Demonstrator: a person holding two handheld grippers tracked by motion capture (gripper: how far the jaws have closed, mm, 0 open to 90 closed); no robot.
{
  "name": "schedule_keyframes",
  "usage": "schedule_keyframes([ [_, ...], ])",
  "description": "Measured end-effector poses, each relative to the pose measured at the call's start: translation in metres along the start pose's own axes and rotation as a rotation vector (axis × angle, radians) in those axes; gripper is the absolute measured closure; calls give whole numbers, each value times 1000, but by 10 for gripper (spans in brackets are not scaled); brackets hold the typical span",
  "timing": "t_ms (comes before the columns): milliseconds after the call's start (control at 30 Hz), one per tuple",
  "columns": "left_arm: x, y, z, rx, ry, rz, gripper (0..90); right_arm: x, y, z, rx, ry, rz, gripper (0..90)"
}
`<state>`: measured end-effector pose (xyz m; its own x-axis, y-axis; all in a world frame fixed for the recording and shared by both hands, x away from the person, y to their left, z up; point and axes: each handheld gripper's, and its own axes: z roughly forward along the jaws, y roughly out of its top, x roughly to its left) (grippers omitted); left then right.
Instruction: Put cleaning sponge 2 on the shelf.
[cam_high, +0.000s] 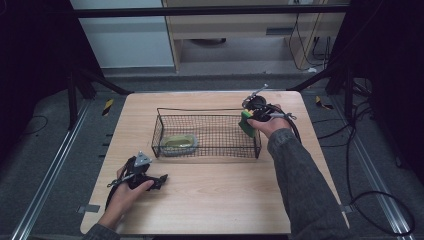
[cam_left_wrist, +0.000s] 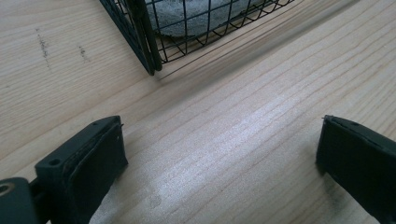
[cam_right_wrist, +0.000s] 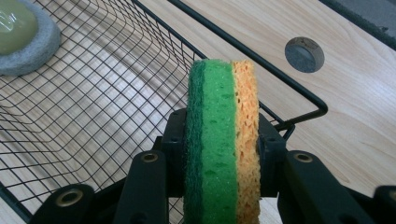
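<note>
The right gripper (cam_right_wrist: 219, 154) clamped the green-and-orange sponge (cam_right_wrist: 223, 140) upright, its long axis vertical, over the wire basket (cam_high: 207, 111) at its three-o'clock end. The left gripper (cam_left_wrist: 219, 154), nine o'clock, rested wide open, empty.

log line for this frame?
right gripper: shut on sponge, over basket right end | left gripper: open, on table | basket: holds grey pad

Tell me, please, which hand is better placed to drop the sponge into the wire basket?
Right. The right gripper already clamps the sponge at the wire basket rim, while the left gripper rests open on the table.
</note>
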<state>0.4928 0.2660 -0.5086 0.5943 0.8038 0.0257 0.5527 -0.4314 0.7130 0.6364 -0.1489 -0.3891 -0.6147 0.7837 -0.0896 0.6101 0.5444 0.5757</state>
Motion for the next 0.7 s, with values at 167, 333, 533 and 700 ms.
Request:
schedule_keyframes([
  [167,0,0,0,-1,0,-1,2,0,-2,5,7,-2,8,646],
  [333,0,0,0,-3,0,-3,2,-1,-4,9,9,0,12,646],
  [533,0,0,0,-3,0,-2,2,-2,-7,12,9,0,14,645],
  [700,0,0,0,-1,-1,0,2,-1,-8,16,10,-4,18,644],
])
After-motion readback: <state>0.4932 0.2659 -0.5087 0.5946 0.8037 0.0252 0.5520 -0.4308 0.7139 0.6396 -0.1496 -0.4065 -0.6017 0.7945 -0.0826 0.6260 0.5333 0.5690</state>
